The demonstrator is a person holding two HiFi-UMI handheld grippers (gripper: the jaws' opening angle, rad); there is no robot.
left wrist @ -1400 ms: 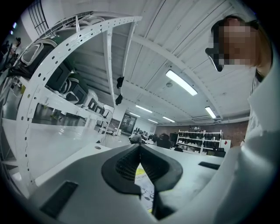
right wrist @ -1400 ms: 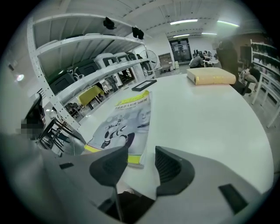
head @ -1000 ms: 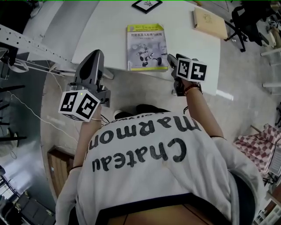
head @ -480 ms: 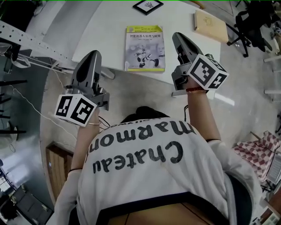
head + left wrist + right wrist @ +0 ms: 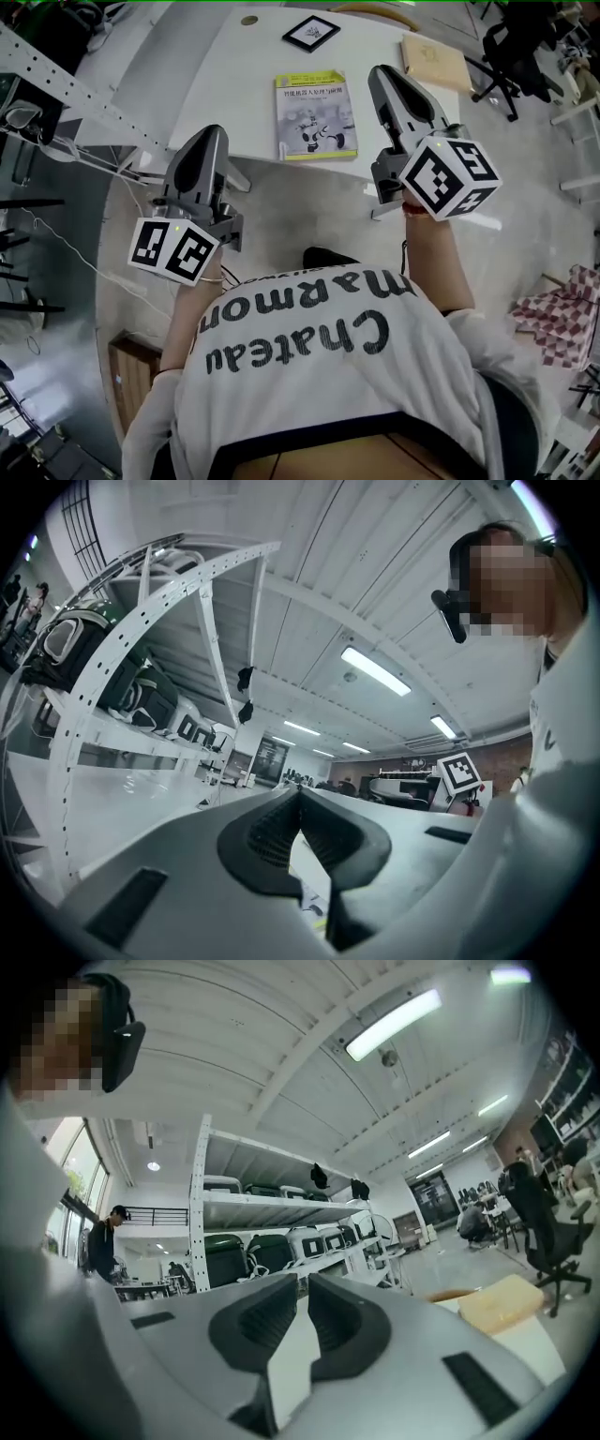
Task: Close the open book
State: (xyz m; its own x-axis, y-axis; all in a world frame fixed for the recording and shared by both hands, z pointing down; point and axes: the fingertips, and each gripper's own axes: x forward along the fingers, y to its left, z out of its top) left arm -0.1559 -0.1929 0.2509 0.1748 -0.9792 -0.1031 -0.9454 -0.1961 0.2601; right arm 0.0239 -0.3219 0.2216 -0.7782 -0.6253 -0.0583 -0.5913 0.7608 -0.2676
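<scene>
Book [image 5: 316, 115] closed already, front cover up, flat on the white worktop [image 5: 234, 84] close to its near edge; task judged as good as finished, with nothing left but perhaps to draw clear. Nearest, a white printed shirt [image 5: 328, 375] and two forearms reaching forward. Next, left gripper [image 5: 212, 136] held off the worktop's near-left edge, well apart from the book, fingers [image 5: 272, 832] pressed together at their tips with nothing between. Right gripper [image 5: 382, 75] raised just right of the book, not touching it as far as can be told from above; fingers [image 5: 258, 1321] just now drawn in to a bare slit, empty. Further back, a small black-framed picture [image 5: 312, 33] and a flat tan box [image 5: 434, 61], both apart from the book. Beyond the worktop, a black office chair [image 5: 511, 47] on the pale floor. No open pages anywhere in view, hence no closing move called for
</scene>
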